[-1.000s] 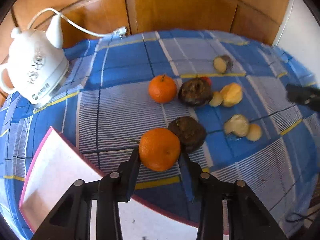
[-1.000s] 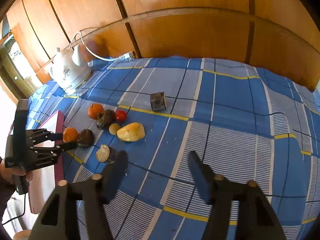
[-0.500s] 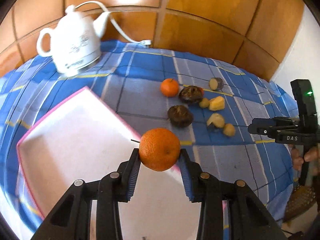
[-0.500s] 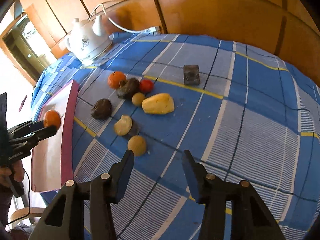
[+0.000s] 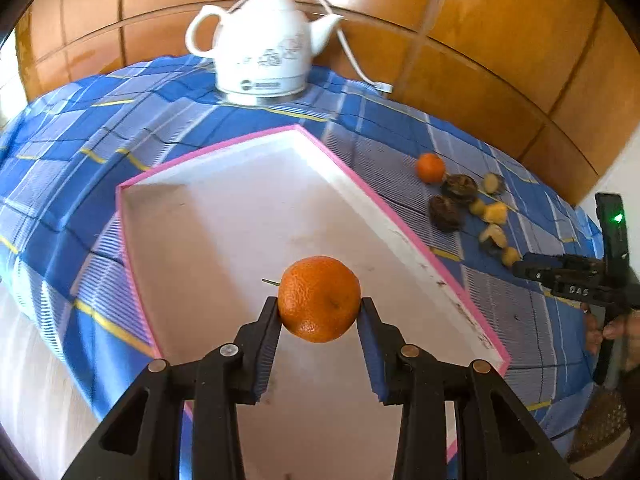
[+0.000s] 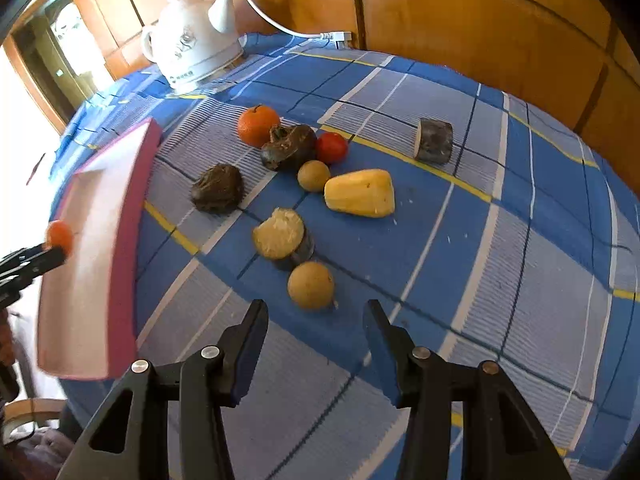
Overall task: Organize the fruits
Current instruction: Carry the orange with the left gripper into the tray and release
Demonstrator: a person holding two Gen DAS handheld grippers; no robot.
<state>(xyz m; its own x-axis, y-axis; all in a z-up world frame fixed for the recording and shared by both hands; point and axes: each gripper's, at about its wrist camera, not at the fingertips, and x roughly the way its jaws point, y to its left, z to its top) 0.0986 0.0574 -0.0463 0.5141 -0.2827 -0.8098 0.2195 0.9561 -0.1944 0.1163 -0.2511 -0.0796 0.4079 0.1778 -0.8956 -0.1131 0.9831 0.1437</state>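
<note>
Over the pink-rimmed tray [image 5: 224,216], an orange [image 5: 319,298] sits clamped between the left gripper [image 5: 320,322] fingers; second orange [image 6: 257,125], tomato [image 6: 331,147] and other pieces lie on the blue checked worktop [image 6: 520,240]; right gripper [image 6: 316,330] fingers apart near a round yellow fruit [image 6: 311,285]; white kettle [image 5: 262,46] behind

home: kettle [image 5: 262,44], checked tablecloth [image 6: 520,208]
</note>
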